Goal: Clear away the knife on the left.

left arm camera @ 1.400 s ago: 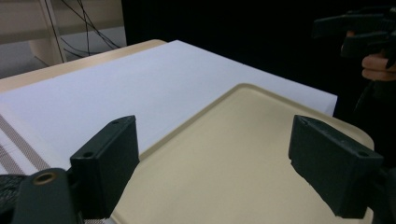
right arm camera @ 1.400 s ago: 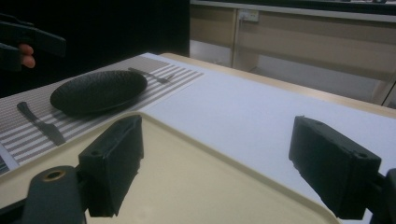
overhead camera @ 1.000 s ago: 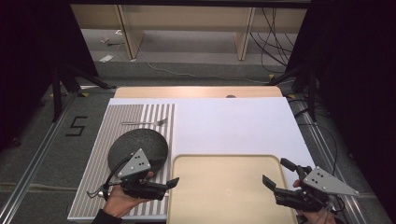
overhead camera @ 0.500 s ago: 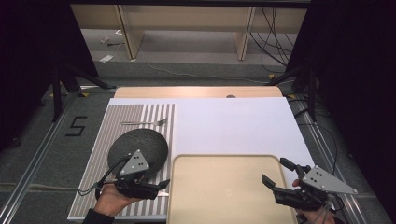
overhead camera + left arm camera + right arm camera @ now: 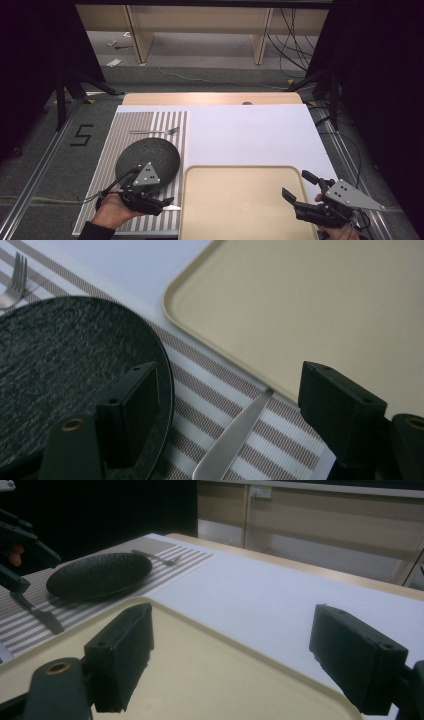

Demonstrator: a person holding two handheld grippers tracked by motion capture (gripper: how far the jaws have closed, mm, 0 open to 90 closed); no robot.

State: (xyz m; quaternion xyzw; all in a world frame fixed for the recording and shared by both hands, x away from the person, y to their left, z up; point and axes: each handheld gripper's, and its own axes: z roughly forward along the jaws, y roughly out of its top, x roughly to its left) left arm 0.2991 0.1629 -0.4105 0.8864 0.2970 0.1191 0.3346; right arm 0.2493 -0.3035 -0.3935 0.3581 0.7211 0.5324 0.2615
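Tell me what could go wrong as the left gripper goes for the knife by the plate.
The knife lies flat on the striped mat between the open jaws of the left gripper, so the jaws may slide over it instead of catching it. One jaw stands over the rim of the black plate; closing could nudge the plate. The knife tip reaches the edge of the tan tray, so dragging it could snag there.
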